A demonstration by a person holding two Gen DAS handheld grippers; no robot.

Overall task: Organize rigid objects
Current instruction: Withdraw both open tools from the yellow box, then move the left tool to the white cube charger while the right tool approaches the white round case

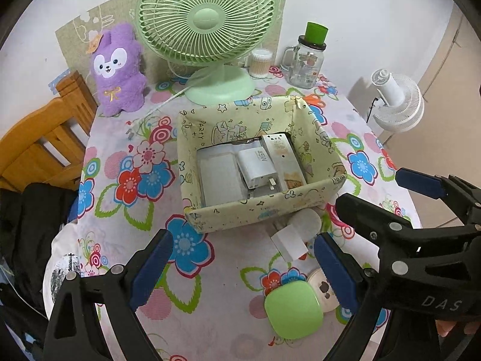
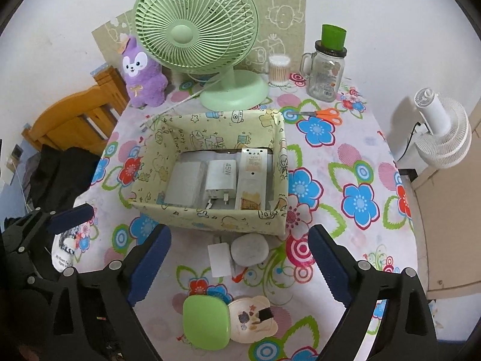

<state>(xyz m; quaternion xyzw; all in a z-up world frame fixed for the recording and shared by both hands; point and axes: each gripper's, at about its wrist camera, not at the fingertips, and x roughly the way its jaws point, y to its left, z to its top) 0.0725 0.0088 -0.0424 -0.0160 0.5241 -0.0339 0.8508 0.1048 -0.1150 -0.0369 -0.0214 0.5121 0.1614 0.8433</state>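
Observation:
A pale yellow patterned box [image 1: 264, 207] [image 2: 210, 219] sits mid-table. It holds a white flat pack [image 1: 219, 177] [image 2: 183, 186], a white 45W charger [image 1: 255, 168] [image 2: 221, 177] and a long white remote [image 1: 284, 159] [image 2: 252, 174]. In front of the box lie a small white adapter [image 1: 290, 242] [image 2: 221, 258], a grey oval case [image 1: 306, 222] [image 2: 249, 249], a green rounded case [image 1: 293, 313] [image 2: 206, 325] and a cream round case [image 2: 255, 319]. My left gripper [image 1: 243, 267] is open and empty. My right gripper [image 2: 240, 266] is open and empty above the adapter.
A green desk fan [image 1: 207, 18] [image 2: 195, 33], a purple plush [image 1: 117, 69], a cotton-swab tub [image 2: 279, 69] and a glass jar [image 2: 326, 66] line the back. Orange scissors [image 2: 326, 115] lie behind the box. A wooden chair [image 1: 45, 141] stands left, a white fan [image 2: 442, 132] right.

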